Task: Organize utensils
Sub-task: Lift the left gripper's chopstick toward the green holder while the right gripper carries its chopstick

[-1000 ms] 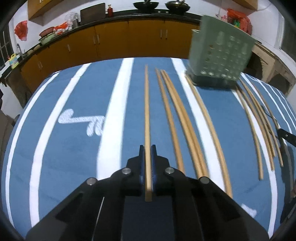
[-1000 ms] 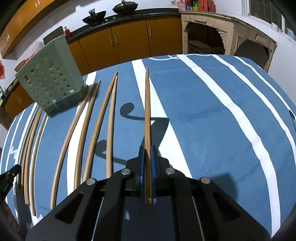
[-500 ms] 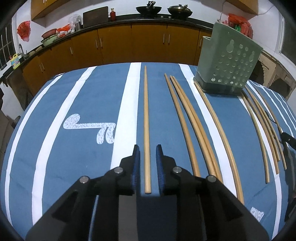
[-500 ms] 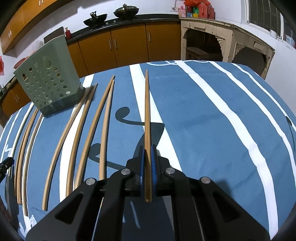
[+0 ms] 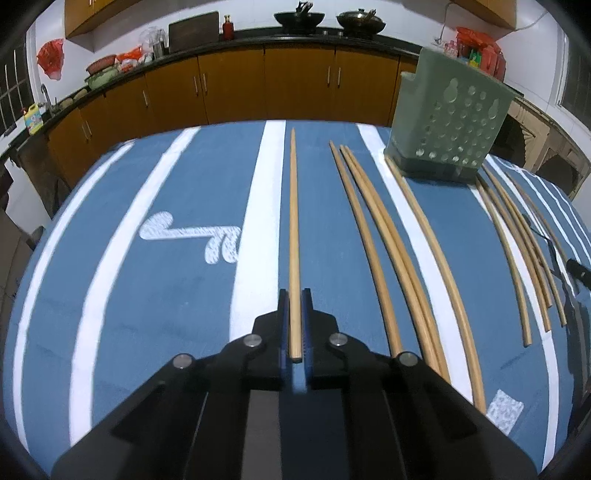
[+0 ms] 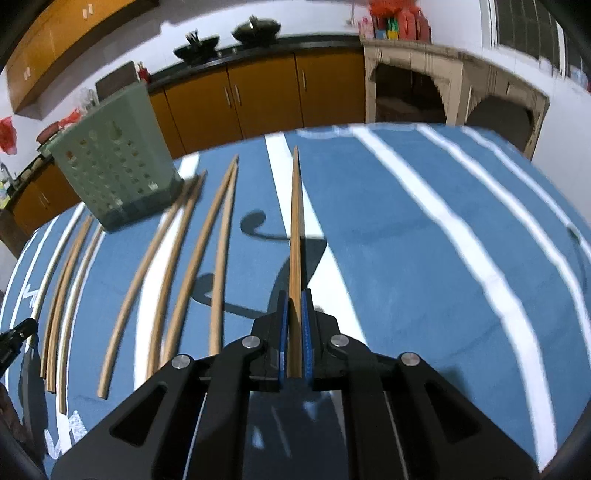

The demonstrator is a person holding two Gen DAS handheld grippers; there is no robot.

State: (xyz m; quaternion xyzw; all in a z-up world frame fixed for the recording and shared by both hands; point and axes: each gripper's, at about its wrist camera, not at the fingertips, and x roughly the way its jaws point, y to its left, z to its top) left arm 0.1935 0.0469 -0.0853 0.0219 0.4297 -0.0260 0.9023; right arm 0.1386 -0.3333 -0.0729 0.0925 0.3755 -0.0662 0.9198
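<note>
Left wrist view: the left tool [image 5: 294,325] is clamped on a chopstick [image 5: 293,229] by its very end above the bench [image 5: 177,295]; the right tool [image 6: 294,332] pinches another [image 6: 295,236] likewise; either could swing and miss the holder [image 5: 448,122].

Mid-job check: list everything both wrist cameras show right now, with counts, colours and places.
Loose chopsticks: about eight, light wood, on the table either side of the holder.
Utensil holder: one, green, perforated, upright.
Tablecloth: one, blue with white stripes.
Cabinets: a row, orange-brown, behind the table.
Woks: two, dark, on the counter.
Left gripper: black, blue pads, shut on the left chopstick.
Right gripper: same colours, shut on the right chopstick, raised above the cloth.
</note>
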